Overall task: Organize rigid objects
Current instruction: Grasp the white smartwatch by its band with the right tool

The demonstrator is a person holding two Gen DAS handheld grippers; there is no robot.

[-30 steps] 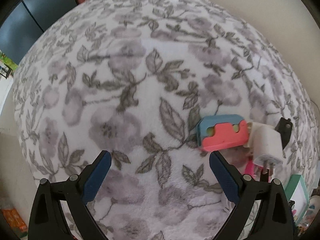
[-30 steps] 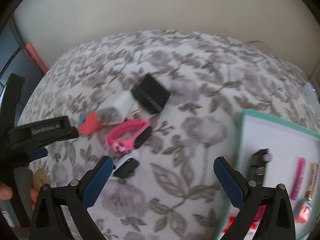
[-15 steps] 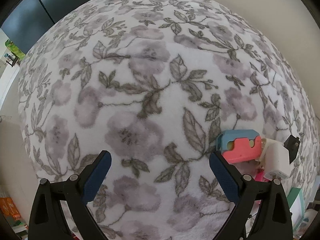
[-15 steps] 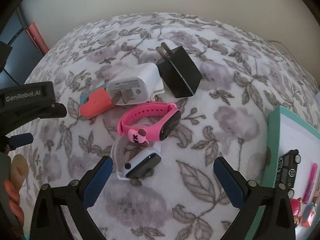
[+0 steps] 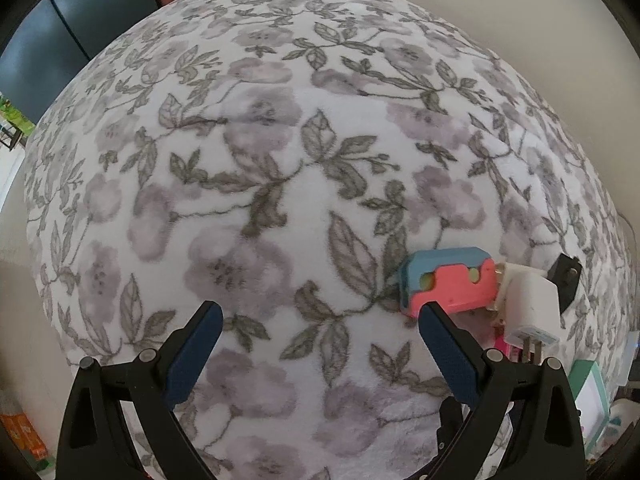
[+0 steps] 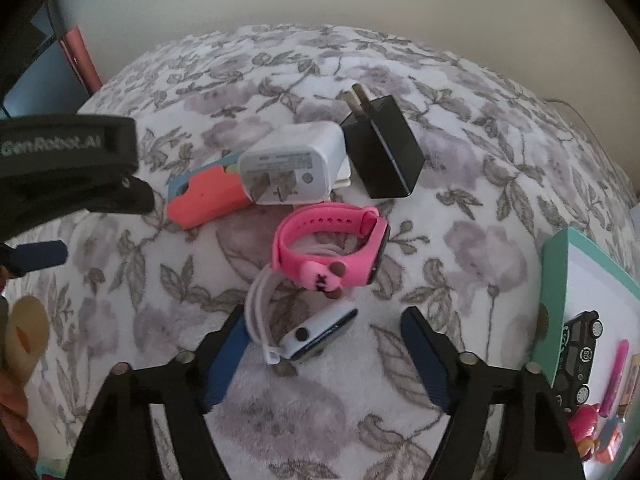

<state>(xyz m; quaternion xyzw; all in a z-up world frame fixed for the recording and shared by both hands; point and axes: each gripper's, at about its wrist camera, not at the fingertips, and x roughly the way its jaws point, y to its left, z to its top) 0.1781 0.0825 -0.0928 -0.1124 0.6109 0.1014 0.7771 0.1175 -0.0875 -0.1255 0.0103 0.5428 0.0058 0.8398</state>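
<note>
A cluster of small objects lies on the floral blanket (image 6: 460, 208). In the right wrist view a white watch (image 6: 308, 332) sits between my right gripper's open fingers, with the gripper (image 6: 324, 344) low over it. Just beyond are a pink watch (image 6: 332, 248), a white charger (image 6: 292, 168), a black charger (image 6: 384, 152) and a coral-and-blue block (image 6: 204, 196). My left gripper (image 5: 320, 340) is open and empty above bare blanket; the coral-and-blue block (image 5: 448, 284), white charger (image 5: 528, 308) and black charger (image 5: 566, 280) lie to its right.
A teal-rimmed white tray (image 6: 556, 280) at the right holds a black toy car (image 6: 580, 344), a pink stick and other small toys. The left gripper's body (image 6: 68, 160) reaches in from the left of the right wrist view. A wall runs behind the blanket.
My right gripper has moved forward and down toward the cluster, so the white watch now lies between its fingers. My left gripper shifted slightly; the block sits closer to its right finger.
</note>
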